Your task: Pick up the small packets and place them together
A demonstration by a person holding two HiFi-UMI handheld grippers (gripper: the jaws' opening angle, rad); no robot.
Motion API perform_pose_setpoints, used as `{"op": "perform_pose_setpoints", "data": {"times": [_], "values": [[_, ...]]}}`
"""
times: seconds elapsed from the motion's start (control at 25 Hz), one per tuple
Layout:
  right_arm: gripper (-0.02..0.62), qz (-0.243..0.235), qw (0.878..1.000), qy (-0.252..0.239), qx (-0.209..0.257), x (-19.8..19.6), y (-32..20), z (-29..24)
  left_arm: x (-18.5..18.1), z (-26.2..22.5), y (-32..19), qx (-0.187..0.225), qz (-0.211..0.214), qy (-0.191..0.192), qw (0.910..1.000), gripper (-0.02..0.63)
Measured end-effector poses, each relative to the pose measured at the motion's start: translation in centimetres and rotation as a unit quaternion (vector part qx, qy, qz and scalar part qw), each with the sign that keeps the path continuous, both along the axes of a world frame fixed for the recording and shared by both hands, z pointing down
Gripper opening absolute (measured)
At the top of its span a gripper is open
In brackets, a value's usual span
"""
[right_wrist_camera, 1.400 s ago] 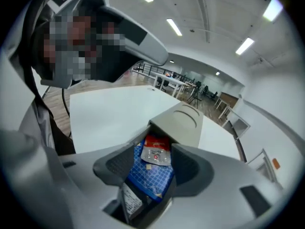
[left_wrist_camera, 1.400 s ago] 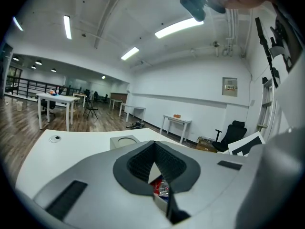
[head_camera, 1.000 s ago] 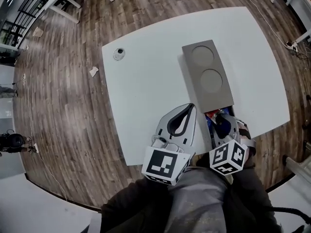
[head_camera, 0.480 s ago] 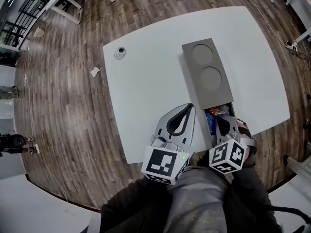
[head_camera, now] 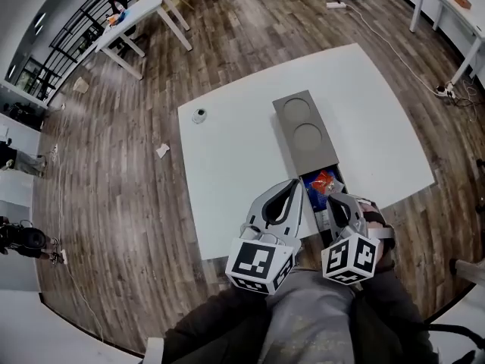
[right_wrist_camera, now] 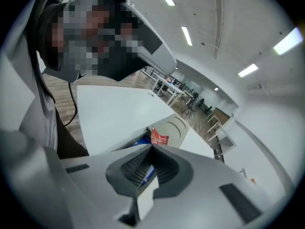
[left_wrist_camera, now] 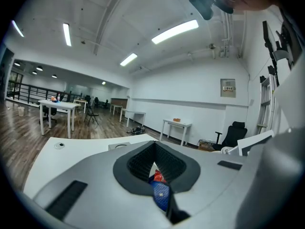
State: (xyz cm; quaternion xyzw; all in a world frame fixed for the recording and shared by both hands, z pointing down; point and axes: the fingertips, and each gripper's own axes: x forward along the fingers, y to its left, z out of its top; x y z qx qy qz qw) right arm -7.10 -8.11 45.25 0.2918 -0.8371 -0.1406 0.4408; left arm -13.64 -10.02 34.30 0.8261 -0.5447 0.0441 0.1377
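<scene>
Firstly, desk (head_camera: 227, 165): we saw a white top, bare over its left half, with both tools gathered at its near edge.
Grey box (head_camera: 299, 127): we found it lying lengthwise right of the desk's middle, with two round recesses in its lid and its open end reaching the near edge.
Left gripper (head_camera: 294, 185): its jaws stood together with nothing that we could see pinched. It hung over the desk just beside the box's open end, on the left.
Right gripper (head_camera: 335, 199): its jaws were clamped on a packet above the open end at the near edge. We judged the step in hand to be lifting that packet clear.
Loose packets (head_camera: 322, 180): a red one and something blue lay in the open end, touching or overlapping; we could not tell which.
Held packet (right_wrist_camera: 145, 174): it was blue and white, pinched by one edge between the pads. We judged that the grip should be firm and the lift straight up until the packet cleared the box wall, so that it neither snagged nor dragged the red one. The left tool was best kept aside.
</scene>
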Motion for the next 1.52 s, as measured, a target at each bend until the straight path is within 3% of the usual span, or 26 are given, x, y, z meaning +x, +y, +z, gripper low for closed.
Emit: {"op": "perform_pose_setpoints", "data": {"times": [0.2, 0.4, 0.68, 1.24, 1.52], "values": [[0.005, 0.000, 0.999, -0.025, 0.039, 0.7, 0.2, -3.6, 1.2, -2.3, 1.8, 0.025, -0.007, -0.001, 0.9997, 0.003], [0.005, -0.008, 0.999, -0.034, 0.040, 0.1, 0.2, -3.3, 0.6, -2.2, 2.4, 0.030, -0.019, -0.006, 0.9993, 0.003], [0.005, -0.009, 0.999, -0.033, 0.027, -1.3, -1.7, -2.1, -1.3, -0.4, 0.8, 0.009, -0.027, -0.008, 0.9996, 0.003], [0.005, 0.014, 1.000, 0.007, 0.009, -5.2, -12.0, 1.2, -7.4, 3.3, -4.9, -0.033, -0.038, 0.001, 0.9987, 0.003], [0.005, 0.021, 0.999, 0.027, -0.015, -5.9, -12.9, 3.8, -9.4, 5.0, -5.7, -0.056, -0.059, 0.013, 0.9966, 0.003]]}}
